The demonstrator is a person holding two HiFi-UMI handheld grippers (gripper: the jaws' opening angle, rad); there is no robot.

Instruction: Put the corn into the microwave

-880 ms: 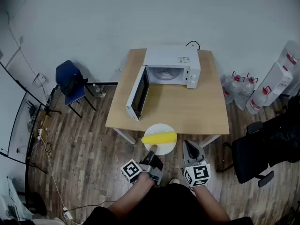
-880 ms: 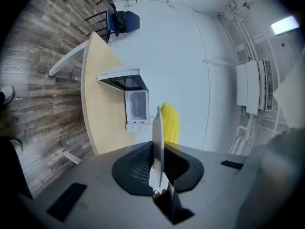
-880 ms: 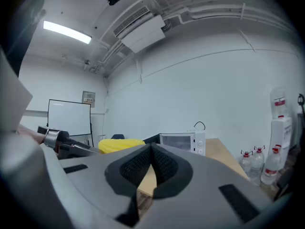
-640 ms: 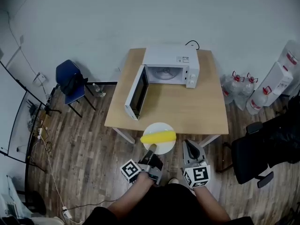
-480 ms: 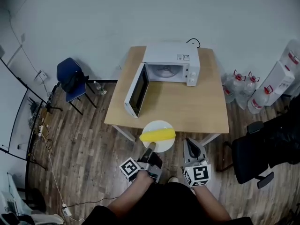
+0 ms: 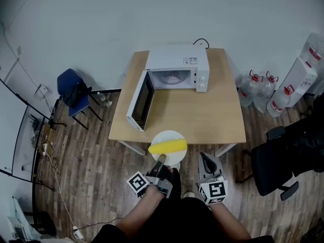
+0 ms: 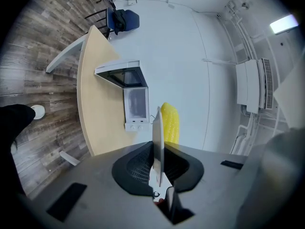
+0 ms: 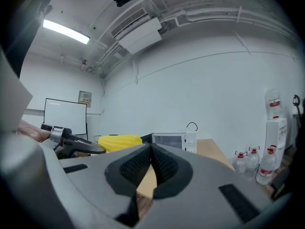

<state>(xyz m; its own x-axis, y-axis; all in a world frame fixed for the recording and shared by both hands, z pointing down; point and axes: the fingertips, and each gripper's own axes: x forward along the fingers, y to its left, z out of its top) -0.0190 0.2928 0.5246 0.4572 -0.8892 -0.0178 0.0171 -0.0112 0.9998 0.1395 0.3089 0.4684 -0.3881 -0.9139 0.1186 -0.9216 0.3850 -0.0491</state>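
Just off the near edge of the surface, the left tongs pinch the plate by its rim, level so the corn stays on it for the open microwave, while the right tongs hang closed and empty.

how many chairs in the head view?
2: a blue chair left of the table, a black office chair right of it. Others may be hidden.

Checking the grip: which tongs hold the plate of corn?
The left tongs, clamped on the round white plate; the right tongs are shut, empty.
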